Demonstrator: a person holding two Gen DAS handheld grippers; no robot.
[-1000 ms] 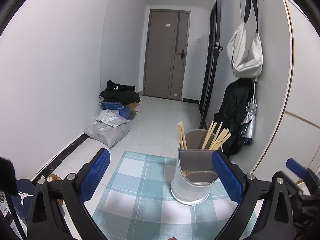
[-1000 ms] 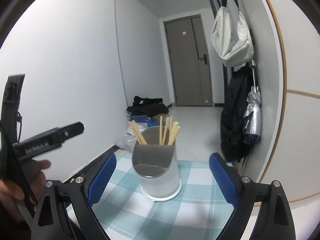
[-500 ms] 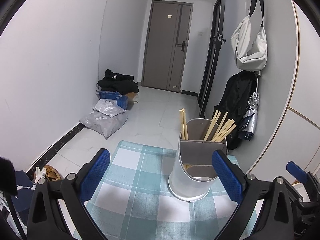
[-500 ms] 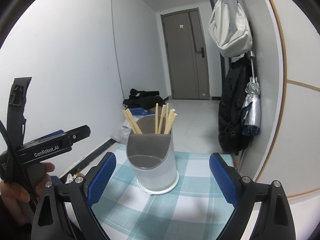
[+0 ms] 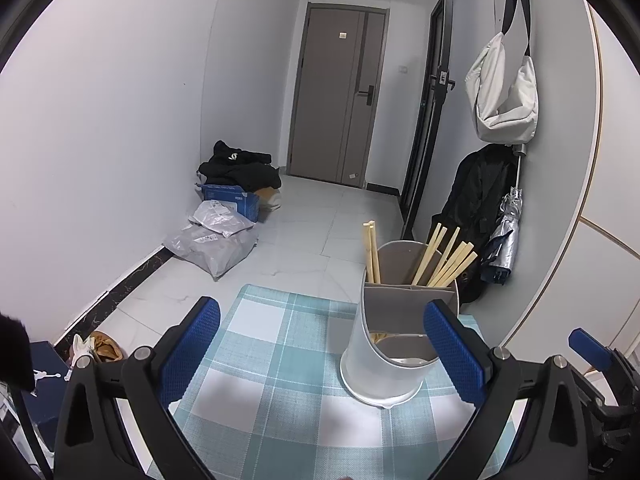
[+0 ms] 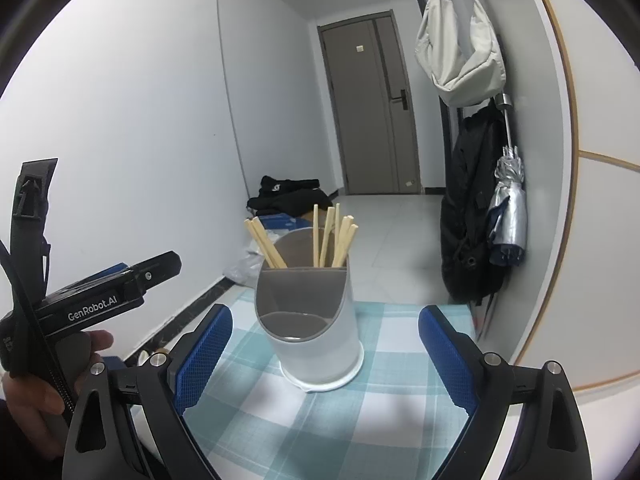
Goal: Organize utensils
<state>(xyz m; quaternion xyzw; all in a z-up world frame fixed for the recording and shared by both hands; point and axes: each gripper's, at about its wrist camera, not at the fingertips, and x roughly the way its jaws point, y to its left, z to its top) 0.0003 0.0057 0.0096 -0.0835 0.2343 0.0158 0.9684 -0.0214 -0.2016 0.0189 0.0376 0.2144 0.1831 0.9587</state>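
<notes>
Now, both grippers' fingers released, left gripper (image 5: 322,354), right gripper (image 6: 325,354), chopsticks (image 6: 334,236) in holder (image 6: 310,320).

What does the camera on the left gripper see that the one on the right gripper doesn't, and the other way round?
Only the left wrist view shows the grey plastic bags on the floor in full, and something pale lying in the utensil holder's low front section. Only the right wrist view shows a hand holding the left gripper. Both show the holder on the checked cloth, the chopsticks standing in its back section, the door and the hanging bag.
</notes>
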